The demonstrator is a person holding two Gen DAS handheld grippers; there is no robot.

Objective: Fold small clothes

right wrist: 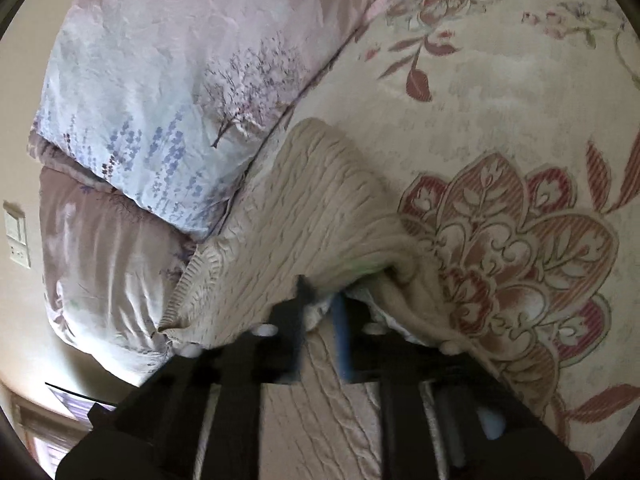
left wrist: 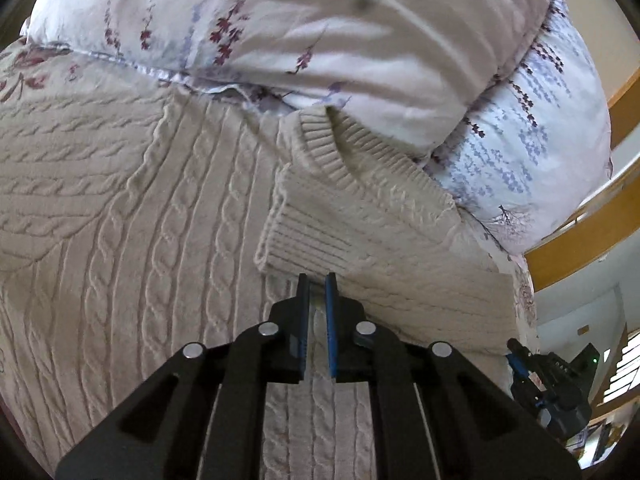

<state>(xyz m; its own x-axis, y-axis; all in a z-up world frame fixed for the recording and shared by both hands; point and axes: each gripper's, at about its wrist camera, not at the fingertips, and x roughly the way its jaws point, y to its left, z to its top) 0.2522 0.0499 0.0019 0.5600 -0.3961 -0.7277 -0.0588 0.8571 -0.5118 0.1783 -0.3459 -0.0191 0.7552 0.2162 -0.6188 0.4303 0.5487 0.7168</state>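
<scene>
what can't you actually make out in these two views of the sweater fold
- Right gripper, right wrist view: motion blur smears its tips, so what the pads pinch of the cable-knit sweater is unclear.
- Left gripper, left wrist view: the sleeve cuff lies just beyond its tips; contact unclear.
- Sweater's full outline: cut off by both frame edges and the folded floral duvet.

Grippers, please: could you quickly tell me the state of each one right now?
Left gripper: closed at the ribbed cuff of the cream sweater; grip unclear.
Right gripper: closed on the sweater's bunched edge.
</scene>
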